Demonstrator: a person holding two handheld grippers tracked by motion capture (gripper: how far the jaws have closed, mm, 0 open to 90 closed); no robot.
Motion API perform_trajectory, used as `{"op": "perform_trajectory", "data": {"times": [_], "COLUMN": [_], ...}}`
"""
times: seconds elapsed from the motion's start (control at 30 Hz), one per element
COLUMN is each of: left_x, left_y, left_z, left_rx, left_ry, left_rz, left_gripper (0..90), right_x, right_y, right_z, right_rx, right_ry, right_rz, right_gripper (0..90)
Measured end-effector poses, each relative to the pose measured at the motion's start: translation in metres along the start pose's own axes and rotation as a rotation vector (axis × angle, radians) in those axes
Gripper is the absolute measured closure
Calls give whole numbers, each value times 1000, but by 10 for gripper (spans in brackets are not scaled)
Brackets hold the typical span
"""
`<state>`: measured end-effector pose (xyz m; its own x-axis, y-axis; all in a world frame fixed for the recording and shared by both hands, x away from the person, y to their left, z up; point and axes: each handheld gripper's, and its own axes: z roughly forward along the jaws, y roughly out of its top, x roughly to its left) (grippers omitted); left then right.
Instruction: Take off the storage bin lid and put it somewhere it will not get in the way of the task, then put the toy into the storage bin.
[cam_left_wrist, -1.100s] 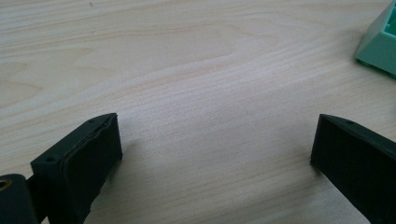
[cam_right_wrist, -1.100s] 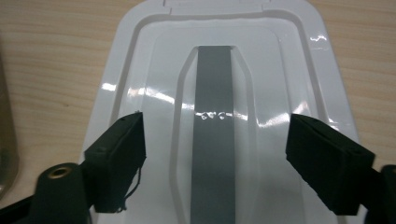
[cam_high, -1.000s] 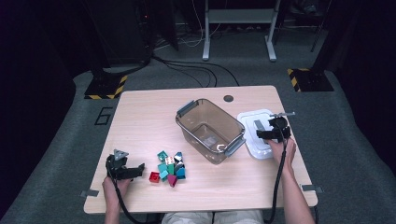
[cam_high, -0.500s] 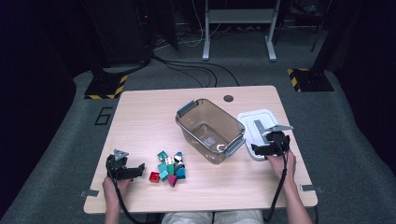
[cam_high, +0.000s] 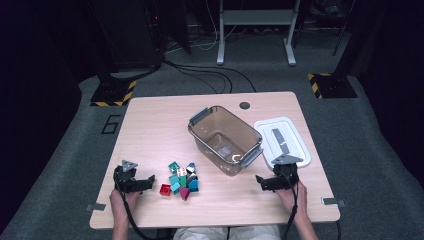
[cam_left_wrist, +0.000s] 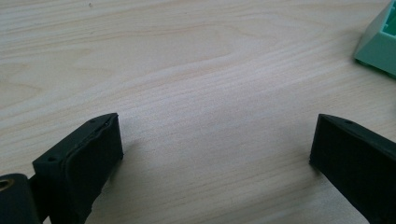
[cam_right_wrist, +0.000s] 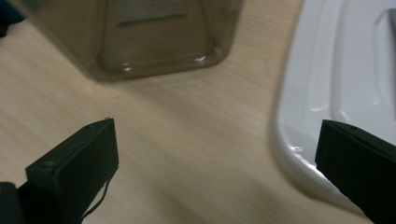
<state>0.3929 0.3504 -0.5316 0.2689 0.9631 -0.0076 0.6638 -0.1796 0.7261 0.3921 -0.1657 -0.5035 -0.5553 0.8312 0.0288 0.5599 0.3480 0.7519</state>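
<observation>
High view: two tools wide apart on a wooden counter

A pale wood counter (cam_high: 150, 125) stands on grey carpet in a dark room with cables. A clear tub (cam_high: 225, 139) sits mid-counter, its white lid (cam_high: 282, 141) beside it, small blocks (cam_high: 181, 180) near the left tool (cam_high: 149, 181). Both tools, the right tool (cam_high: 261, 182) too, are released and grip nothing. Left gripper view shows wood grain and a green block (cam_left_wrist: 379, 42); right gripper view shows the tub's base and the lid's edge.
</observation>
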Motion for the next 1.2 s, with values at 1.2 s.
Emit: {"op": "perform_trajectory", "data": {"times": [1.2], "left_x": [0], "left_y": [-5], "left_z": [-7], "left_rx": [-43], "left_ry": [-6], "left_rz": [-33], "left_gripper": [15], "right_x": [36], "right_y": [-17], "right_z": [22], "right_rx": [66], "right_ry": [46], "right_rz": [-92], "right_gripper": [0]}}
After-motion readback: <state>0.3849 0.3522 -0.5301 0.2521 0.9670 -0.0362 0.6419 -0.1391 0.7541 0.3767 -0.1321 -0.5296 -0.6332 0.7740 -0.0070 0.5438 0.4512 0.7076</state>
